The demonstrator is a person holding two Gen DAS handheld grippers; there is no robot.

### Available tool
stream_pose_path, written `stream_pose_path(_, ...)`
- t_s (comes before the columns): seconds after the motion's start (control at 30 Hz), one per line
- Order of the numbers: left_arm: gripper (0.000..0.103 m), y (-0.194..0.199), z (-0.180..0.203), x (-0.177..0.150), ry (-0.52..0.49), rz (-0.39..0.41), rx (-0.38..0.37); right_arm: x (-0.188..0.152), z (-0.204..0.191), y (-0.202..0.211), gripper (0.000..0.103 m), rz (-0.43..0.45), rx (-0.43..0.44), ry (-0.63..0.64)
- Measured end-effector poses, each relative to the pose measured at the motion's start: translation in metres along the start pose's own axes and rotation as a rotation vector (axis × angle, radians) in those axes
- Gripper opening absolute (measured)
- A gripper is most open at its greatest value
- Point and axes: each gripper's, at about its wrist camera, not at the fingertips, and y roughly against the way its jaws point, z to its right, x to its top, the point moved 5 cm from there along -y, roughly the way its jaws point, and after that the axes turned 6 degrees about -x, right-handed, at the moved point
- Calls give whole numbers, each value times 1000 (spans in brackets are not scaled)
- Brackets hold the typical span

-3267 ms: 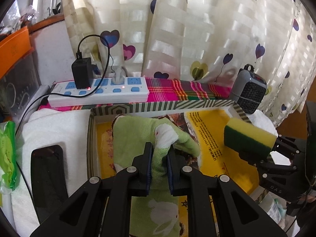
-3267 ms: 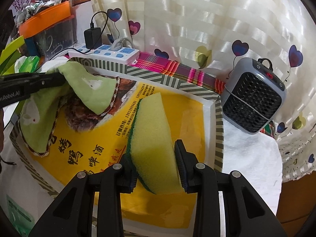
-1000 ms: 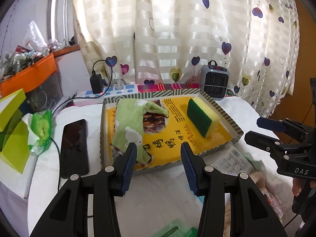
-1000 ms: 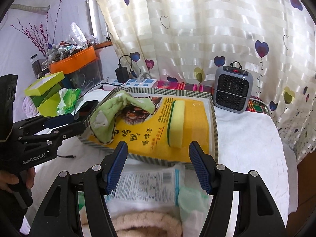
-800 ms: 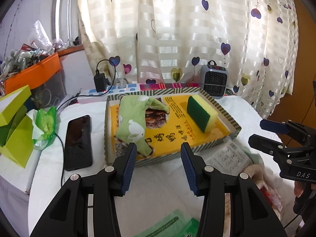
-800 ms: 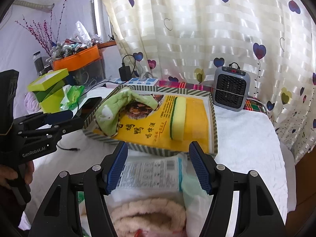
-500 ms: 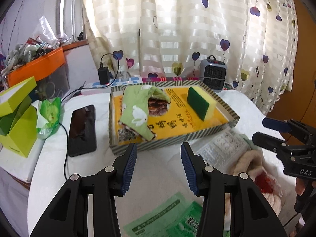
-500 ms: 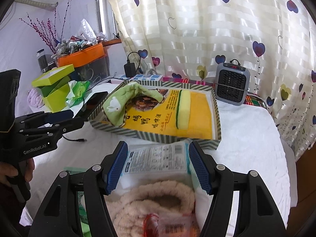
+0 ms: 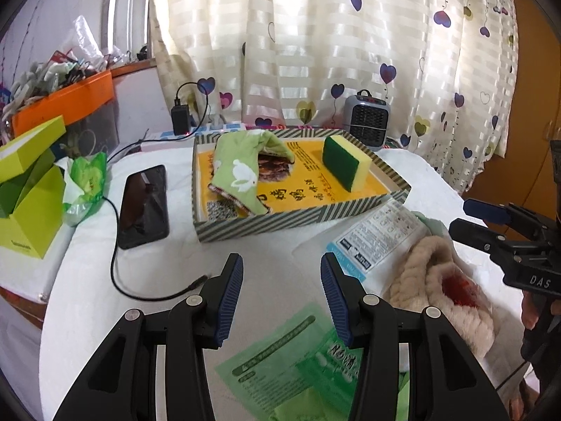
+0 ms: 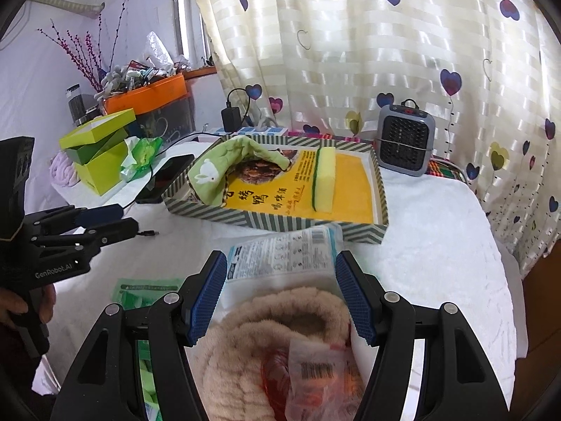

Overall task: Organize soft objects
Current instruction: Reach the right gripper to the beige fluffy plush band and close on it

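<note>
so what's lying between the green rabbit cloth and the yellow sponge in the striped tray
Nothing: only the tray's bare yellow printed floor between green rabbit cloth and yellow-green sponge, in both wrist views.

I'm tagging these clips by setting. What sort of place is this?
Most likely a lived-in room at home, not a lab: heart-print curtains hang behind a towel-covered table, with a small heater, a charging phone and cluttered storage boxes nearby.

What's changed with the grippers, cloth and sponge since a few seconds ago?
The left gripper let go of the green cloth, the right gripper released the sponge, and both pulled back open. Cloth and sponge now lie in the striped box, unmoved this past second.
</note>
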Motion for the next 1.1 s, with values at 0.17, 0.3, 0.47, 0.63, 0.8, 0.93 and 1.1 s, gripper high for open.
stream_pose_path(0.17, 46, 8, -9, -11, 28, -12, -37, -7, 3, 11, 65, 9, 4, 4)
stream_pose_path(0.3, 45, 12, -16, -21, 51, -24, -71, -16, 6, 17, 65, -14, -13, 3)
stream_pose_path(0.47, 45, 12, -27, -34, 83, -49, -74, -28, 16, 27, 65, -23, -40, -6)
stream_pose_path(0.63, 45, 12, -27, -42, 104, -59, -112, -41, 29, 36, 65, -69, -61, -34)
stream_pose_path(0.8, 45, 9, -21, -44, 98, -68, -135, -55, 36, 43, 65, -92, -57, -71)
stream_pose_path(0.93, 45, 5, -17, -45, 92, -79, -145, -54, 20, 48, 65, -90, 17, -58)
stream_pose_path(1.1, 46, 3, -13, -48, 88, -90, -162, -55, -14, 39, 63, -121, 94, 15)
